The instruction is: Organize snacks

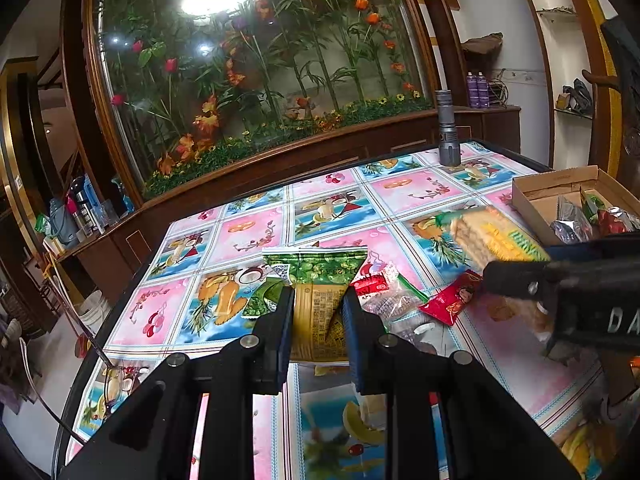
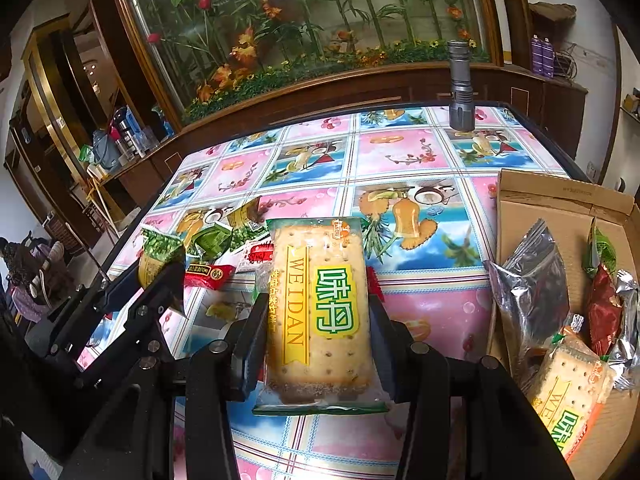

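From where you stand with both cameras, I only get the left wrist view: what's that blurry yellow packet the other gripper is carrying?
Observer: A cracker packet printed WEIDAN, clamped in the right gripper.
Operator: Anything like it in the cardboard box?
Observer: Yes, a matching cracker pack lies in the cardboard box's near corner.
Operator: What else is in there?
Observer: A silver foil pouch leaning beside a dark red packet.

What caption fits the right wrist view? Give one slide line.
Right gripper clamps a Weidan cracker pack above the table, cardboard box of snacks at right.
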